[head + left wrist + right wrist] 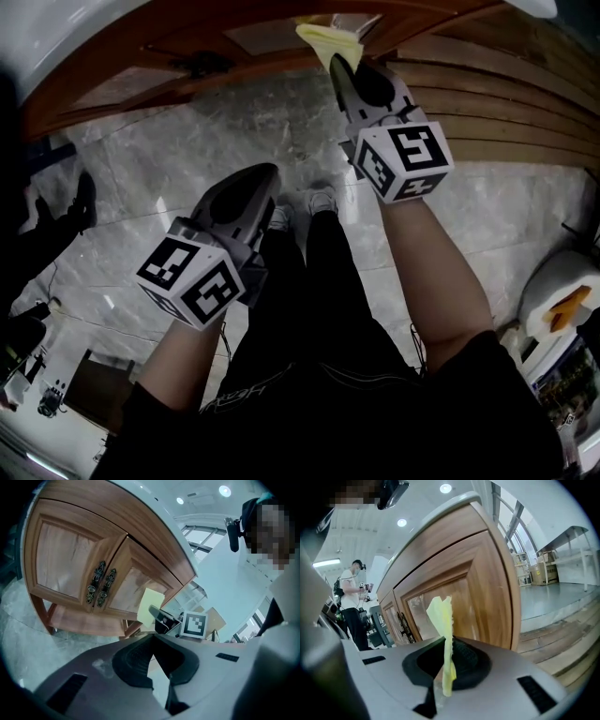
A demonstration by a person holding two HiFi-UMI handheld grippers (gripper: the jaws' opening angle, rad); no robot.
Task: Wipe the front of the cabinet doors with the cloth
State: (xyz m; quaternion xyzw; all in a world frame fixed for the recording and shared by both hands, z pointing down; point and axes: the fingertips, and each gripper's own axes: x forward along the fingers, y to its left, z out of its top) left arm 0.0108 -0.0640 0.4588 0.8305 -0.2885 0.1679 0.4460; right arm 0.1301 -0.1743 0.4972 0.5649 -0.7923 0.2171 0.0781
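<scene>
Grey marble floor [187, 159] underfoot, w/ a wooden cabinet [70, 559] standing on it on short legs; a white top ran over the cabinet. Two panelled doors [133, 581] met at the middle, each w/ a dark ornate handle [101, 584].

The right gripper [342, 66] was held out toward the cabinet, low down. Its jaws were closed tight on a yellow cloth [443, 620], pinched at the lower edge so the rest stood up past the tips as a thin folded strip. In the left gripper view the cloth showed flat, in front of the lower outer corner of the right-hand door. Whether it touched the wood couldn't be told.

The left gripper [267, 178] hung back, nearer the person's body and well apart from the cabinet, pointed at the floor. Its jaws were together at the tips, w/ nothing between them.

The person's legs and pale shoes [319, 199] showed between the two forearms in the head view. Another person [351, 602] stood in the bkgd of the right gripper view, beyond the cabinet's far end. Big windows and ceiling lights behind.
</scene>
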